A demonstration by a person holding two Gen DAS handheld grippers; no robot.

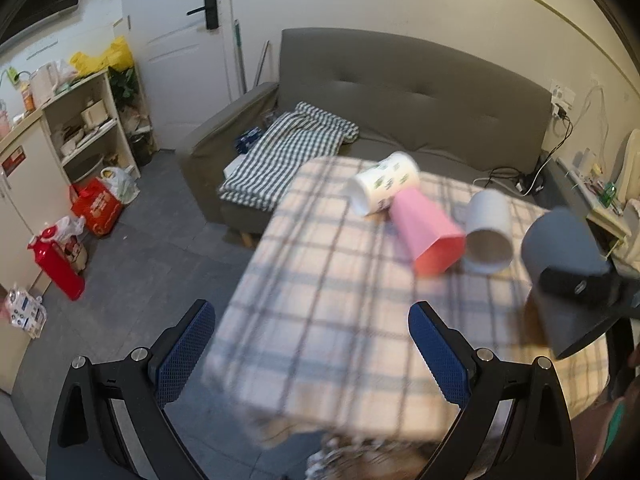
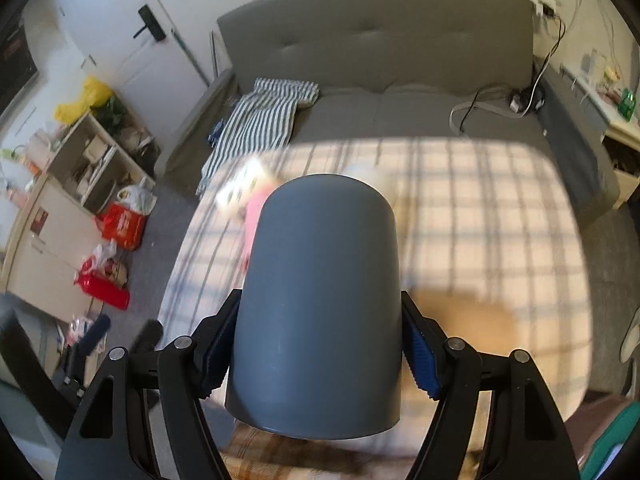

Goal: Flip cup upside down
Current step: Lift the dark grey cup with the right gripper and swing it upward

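Note:
My right gripper (image 2: 318, 352) is shut on a dark grey cup (image 2: 320, 300), held above the checked table (image 2: 480, 208) with its closed base pointing away and its rim toward the camera. In the left wrist view the same grey cup (image 1: 560, 240) hangs at the right edge in the right gripper (image 1: 576, 286). My left gripper (image 1: 310, 350) is open and empty over the table's near left part. Three cups lie on their sides on the table: a white printed cup (image 1: 384, 188), a pink cup (image 1: 428, 232) and a plain white cup (image 1: 490, 232).
The checked table (image 1: 320, 300) stands in front of a grey sofa (image 1: 400, 92) with a striped cloth (image 1: 288, 148). Red bags (image 1: 96, 208) and shelves (image 1: 88, 124) stand on the floor at left. Cables (image 2: 520, 92) lie on the sofa's right end.

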